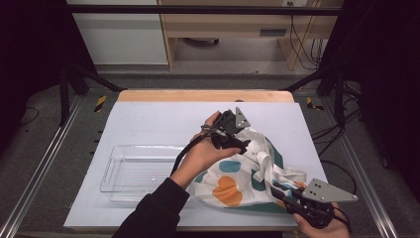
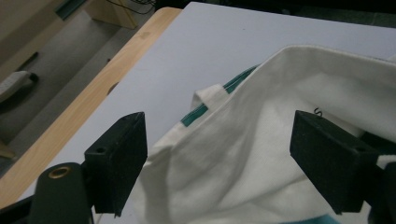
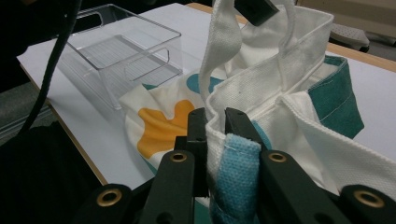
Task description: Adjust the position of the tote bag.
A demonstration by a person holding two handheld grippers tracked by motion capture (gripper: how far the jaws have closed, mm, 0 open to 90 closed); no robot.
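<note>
A white-topped table (image 1: pixel 148 119) with a pale wooden edge at its far side carries everything in hand. On its right half lies a cream canvas tote bag (image 1: pixel 237 181) printed with orange and teal blobs and lined in dark green, slumped with its mouth turned toward the far side and its handles loose on top. To the left of the bag, just beside it, sits a clear, shallow, rectangular plastic tray (image 1: pixel 124 171) with cut-out handle slots in its ends.

The person's left hand (image 1: pixel 205 151), in a black sleeve, reaches across the tray's near right corner and holds the left gripper (image 1: pixel 236 141) over the bag's far upper rim. In the left gripper view, its black jaws stand wide apart with the cream cloth rising between them; the pads do not press on the fabric, so nothing is gripped there.

The right gripper (image 3: pixel 215 122) sits at the table's near right corner, low against the bag. Its jaws are closed almost together and pinch the folded cream rim of the bag, with a light blue woven strip (image 3: pixel 238 175) lying between the jaw arms just behind the pinch.
</note>
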